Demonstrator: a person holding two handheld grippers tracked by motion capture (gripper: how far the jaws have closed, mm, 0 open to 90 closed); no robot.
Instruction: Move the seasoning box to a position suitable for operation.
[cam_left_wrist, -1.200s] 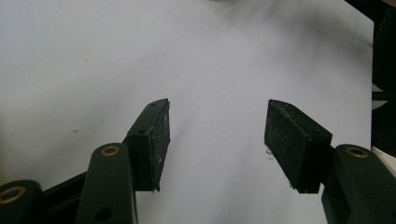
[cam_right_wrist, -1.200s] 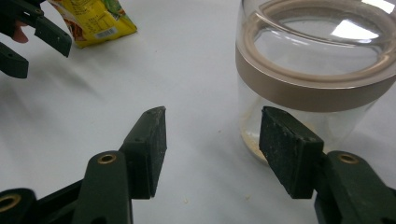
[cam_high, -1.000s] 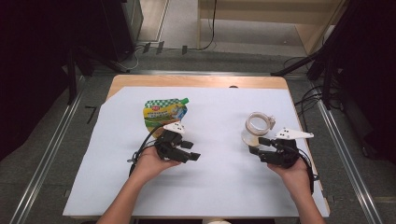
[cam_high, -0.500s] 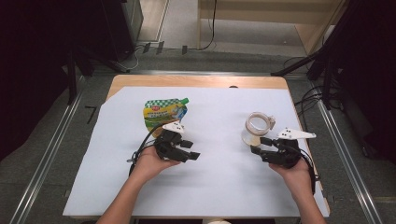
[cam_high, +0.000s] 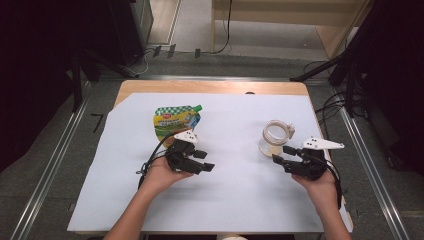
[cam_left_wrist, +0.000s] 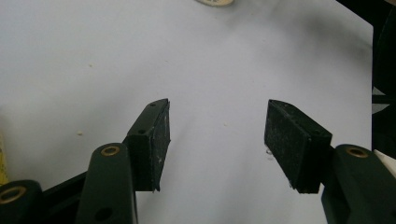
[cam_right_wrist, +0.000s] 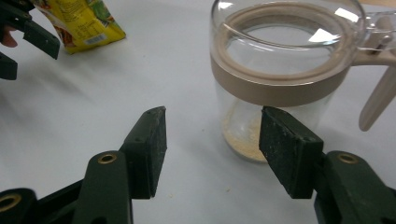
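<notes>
Lying flat at the left of the white sheet (cam_high: 235, 200), the pouch (cam_high: 176, 121) has its green cap turned toward the middle of the table and its printed face up, a pose that leaves the spout end free to be pinched. Just this side of it the left gripper (cam_high: 199, 161) rests in the person's left hand (cam_high: 162, 176), touching nothing; in the left gripper view its jaws stand wide apart over bare sheet with nothing between them, and they point across the table toward the jar rather than at the pouch, so it looks to be waiting its turn. Farther right stands the jar (cam_high: 274, 138), upright and well apart from the pouch, a clear glass with a tan band round its mouth and a tan clasp (cam_right_wrist: 379, 95) hanging at one side; its lid seems to be swung open, though from above this is hard to make out. A thin layer of pale powder sits on its bottom. The right gripper (cam_high: 281, 155) is near it, held low in the right hand (cam_high: 320, 187), jaws spread and empty, with one pad (cam_right_wrist: 287, 149) already in front of the glass below the band. That low, level approach suits a grip on the jar's body, which would steady it while the pouch is brought over.
</notes>
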